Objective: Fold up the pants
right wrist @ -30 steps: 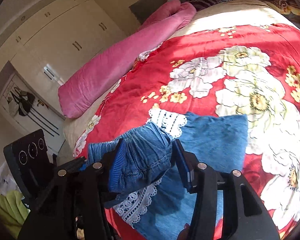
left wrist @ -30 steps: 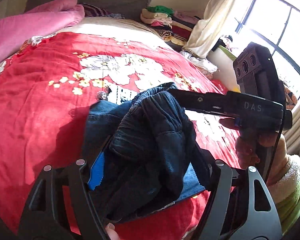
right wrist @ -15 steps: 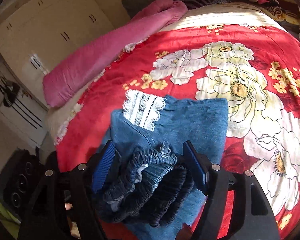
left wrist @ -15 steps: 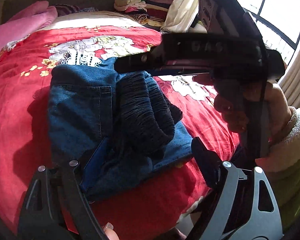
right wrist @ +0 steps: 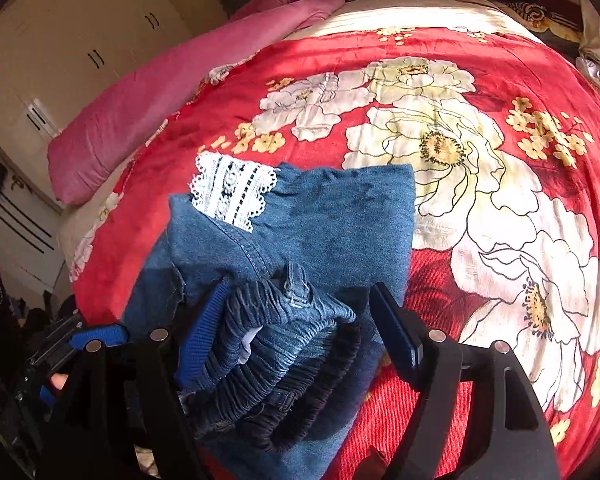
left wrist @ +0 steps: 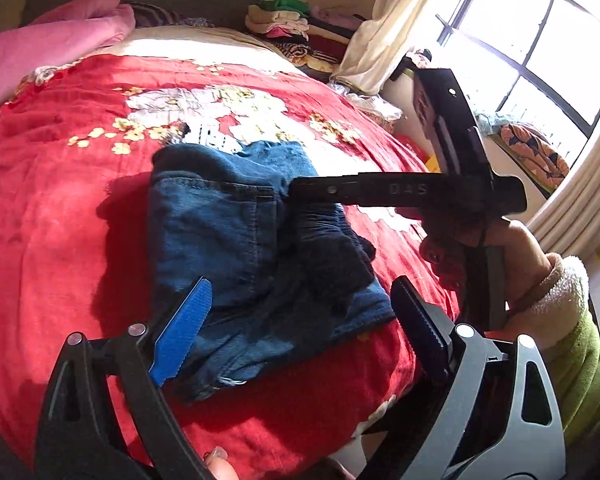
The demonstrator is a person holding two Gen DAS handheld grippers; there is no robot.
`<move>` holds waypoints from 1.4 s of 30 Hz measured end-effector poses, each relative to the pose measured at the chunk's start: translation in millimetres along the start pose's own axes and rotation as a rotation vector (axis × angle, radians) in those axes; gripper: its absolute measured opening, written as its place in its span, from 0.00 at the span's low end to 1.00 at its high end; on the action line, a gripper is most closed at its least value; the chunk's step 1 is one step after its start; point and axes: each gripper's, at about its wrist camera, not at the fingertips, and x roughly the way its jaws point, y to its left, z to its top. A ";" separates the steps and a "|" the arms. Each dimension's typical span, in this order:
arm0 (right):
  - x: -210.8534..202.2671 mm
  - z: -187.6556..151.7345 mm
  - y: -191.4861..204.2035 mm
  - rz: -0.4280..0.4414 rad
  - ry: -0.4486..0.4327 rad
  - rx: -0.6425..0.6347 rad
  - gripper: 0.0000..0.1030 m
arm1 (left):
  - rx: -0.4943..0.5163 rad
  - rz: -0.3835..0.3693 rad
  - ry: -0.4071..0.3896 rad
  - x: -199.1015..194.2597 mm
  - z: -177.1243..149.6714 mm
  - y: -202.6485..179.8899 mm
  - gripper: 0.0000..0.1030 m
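The blue denim pants [left wrist: 236, 240] lie folded in a small stack on the red flowered bedspread [left wrist: 52, 240]. They also show in the right wrist view [right wrist: 332, 224], with a white lace cuff [right wrist: 232, 196] at the far edge and the elastic waistband [right wrist: 284, 352] bunched near the camera. My left gripper [left wrist: 296, 332] is open, its fingers spread at the near edge of the stack, holding nothing. My right gripper [right wrist: 300, 332] is open, the waistband lying loose between its fingers. The right gripper's body [left wrist: 408, 190] reaches over the stack from the right.
A pink quilt [right wrist: 172, 92] lies along the bed's left side. Piles of folded clothes [left wrist: 284, 20] sit at the bed's far end. A curtain and window [left wrist: 540, 40] are on the right, white wardrobes [right wrist: 60, 40] on the left.
Both grippers held the bunched waistband up, then lowered it onto the folded legs and opened. The left gripper has drawn back from the stack.
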 end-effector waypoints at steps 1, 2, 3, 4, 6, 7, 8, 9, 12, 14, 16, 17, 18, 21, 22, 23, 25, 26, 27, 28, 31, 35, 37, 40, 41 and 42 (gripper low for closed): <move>-5.3 1.0 0.0 -0.001 -0.018 0.001 0.71 | -0.010 0.022 -0.012 -4.3 2.0 4.2 0.83; -10.6 1.6 0.6 0.004 -0.037 -0.001 0.72 | -0.020 0.041 -0.020 -8.4 4.2 8.6 0.84; -15.7 2.1 1.5 0.014 -0.055 -0.001 0.72 | -0.030 0.057 -0.025 -11.6 5.8 13.4 0.84; -22.1 2.0 2.7 0.023 -0.076 -0.002 0.73 | -0.044 0.071 -0.033 -15.2 8.2 19.3 0.84; -36.6 -1.8 7.1 0.027 -0.118 -0.012 0.76 | -0.061 0.101 -0.046 -21.1 16.1 30.3 0.85; -44.7 -5.8 10.5 0.031 -0.143 -0.018 0.79 | -0.064 0.118 -0.050 -23.7 21.1 36.1 0.86; -51.8 -10.1 14.2 0.038 -0.165 -0.025 0.80 | -0.065 0.138 -0.053 -25.7 26.0 41.1 0.86; -58.9 -15.7 18.7 0.044 -0.181 -0.035 0.80 | -0.068 0.156 -0.056 -26.8 31.1 46.4 0.86; -75.9 -38.0 42.8 0.066 -0.216 -0.100 0.80 | -0.094 0.156 -0.044 -25.3 43.8 61.4 0.86; -81.3 -52.0 62.1 0.076 -0.220 -0.161 0.80 | -0.110 0.139 -0.019 -20.5 48.1 67.8 0.86; -82.7 -65.4 84.3 0.080 -0.213 -0.242 0.80 | -0.113 0.120 0.013 -10.9 51.0 69.3 0.85; -82.3 -71.3 95.4 0.087 -0.208 -0.285 0.80 | -0.110 0.108 0.028 -6.3 51.5 68.1 0.77; -80.6 -76.5 105.5 0.096 -0.200 -0.324 0.80 | -0.107 0.092 0.044 -1.6 51.6 67.0 0.71; -65.0 -90.2 132.1 0.087 -0.159 -0.449 0.80 | -0.104 0.049 0.088 14.2 54.7 63.8 0.54; -57.5 -94.7 138.9 0.061 -0.136 -0.489 0.80 | -0.098 0.046 0.100 18.8 56.1 63.1 0.50; -48.7 -97.9 144.7 0.031 -0.112 -0.524 0.80 | -0.092 0.044 0.111 23.2 57.6 61.9 0.50; -33.2 -103.3 151.5 -0.009 -0.077 -0.580 0.79 | -0.085 0.041 0.127 30.8 61.4 61.3 0.50; -26.7 -104.9 153.6 -0.028 -0.060 -0.601 0.77 | -0.081 0.038 0.133 34.4 63.4 61.1 0.49; -20.8 -105.7 156.7 -0.049 -0.047 -0.626 0.71 | -0.075 0.040 0.138 37.5 65.3 60.8 0.50; -14.7 -107.2 159.1 -0.069 -0.041 -0.654 0.68 | -0.064 0.044 0.144 41.4 67.4 60.0 0.49; 0.5 -110.9 171.2 -0.139 -0.044 -0.777 0.57 | -0.049 0.062 0.158 51.9 73.9 60.5 0.49; 19.5 -110.1 174.5 -0.142 -0.012 -0.833 0.19 | -0.058 0.080 0.174 63.3 78.7 63.9 0.49; 16.6 -108.3 170.3 -0.107 -0.012 -0.784 0.13 | -0.061 0.083 0.177 66.5 78.7 65.4 0.50; 5.9 -111.4 161.4 -0.052 -0.011 -0.738 0.07 | -0.056 0.088 0.181 68.9 77.5 64.9 0.50; 3.2 -114.6 159.0 -0.041 -0.001 -0.732 0.05 | -0.051 0.090 0.181 68.9 77.8 64.1 0.50; 0.7 -119.1 158.9 -0.038 0.009 -0.731 0.05 | -0.045 0.091 0.182 68.9 78.1 63.3 0.50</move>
